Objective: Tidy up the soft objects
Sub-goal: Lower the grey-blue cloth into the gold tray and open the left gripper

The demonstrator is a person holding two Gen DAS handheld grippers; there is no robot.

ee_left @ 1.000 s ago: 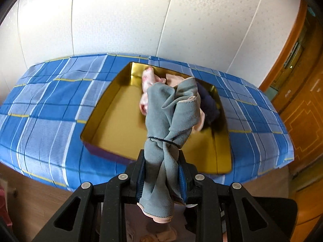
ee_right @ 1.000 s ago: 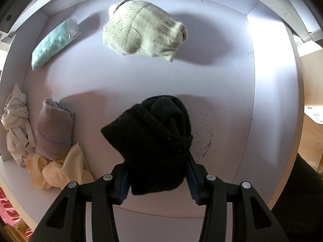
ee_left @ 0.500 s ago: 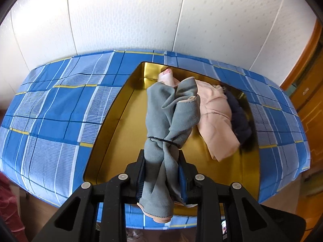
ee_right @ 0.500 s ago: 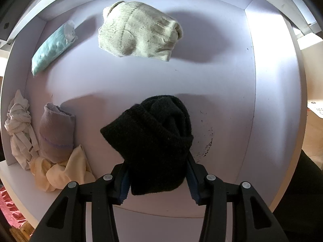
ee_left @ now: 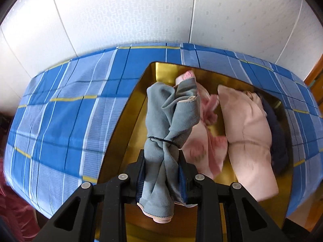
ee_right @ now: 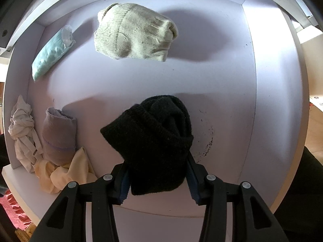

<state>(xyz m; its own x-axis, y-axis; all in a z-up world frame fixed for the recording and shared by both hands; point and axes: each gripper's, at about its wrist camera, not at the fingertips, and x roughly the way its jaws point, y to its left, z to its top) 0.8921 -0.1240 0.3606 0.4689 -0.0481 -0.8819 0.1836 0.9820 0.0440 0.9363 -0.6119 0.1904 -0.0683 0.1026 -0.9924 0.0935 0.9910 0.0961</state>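
Here the left gripper is clenched on a grey tied garment at lower centre, above a gold tray on a blue plaid cloth holding pink clothes. The right gripper grasps a black rolled sock over a white drawer, cream knit sock upper centre. A dark item at the tray's right edge is hard to identify; the left view is slightly blurred.

A home bedroom: blue plaid bedsheet, white padded wall panels, white drawer holding rolled socks.
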